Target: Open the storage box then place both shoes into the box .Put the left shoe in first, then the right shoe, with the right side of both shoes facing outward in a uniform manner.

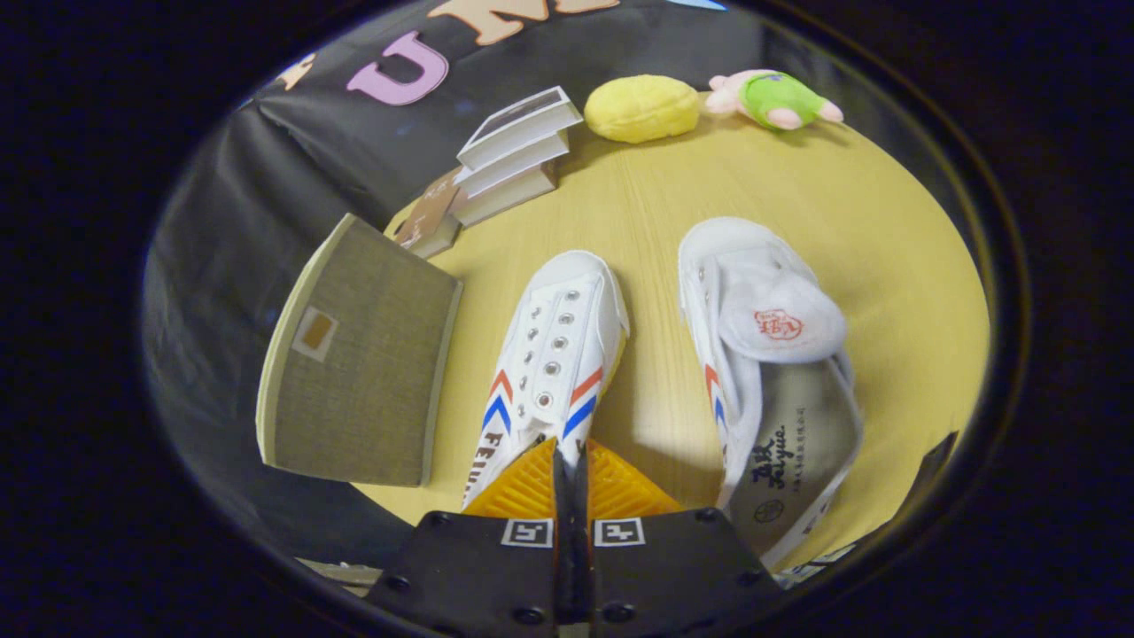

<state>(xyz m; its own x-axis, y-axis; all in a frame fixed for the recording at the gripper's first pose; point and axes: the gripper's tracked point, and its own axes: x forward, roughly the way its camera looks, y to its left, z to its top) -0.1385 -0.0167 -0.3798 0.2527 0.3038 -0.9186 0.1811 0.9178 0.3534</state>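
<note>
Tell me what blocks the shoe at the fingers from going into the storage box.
The gripper sits closed over the near shoe. Bare table separates that shoe from the storage box beside it, but the box's lid is down, so its lid blocks entry.

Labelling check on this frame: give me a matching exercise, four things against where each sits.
Things:
1. storage box
2. stack of books
3. yellow plush
4. shoe with its tongue folded back

Places:
A. far side of the table, beside the green and pink plush toy
B. next to the gripper and the shoe at its closed fingers
C. at the table's edge, lid closed
D. just beyond the storage box

Pairs: 1-C, 2-D, 3-A, 4-B
</note>
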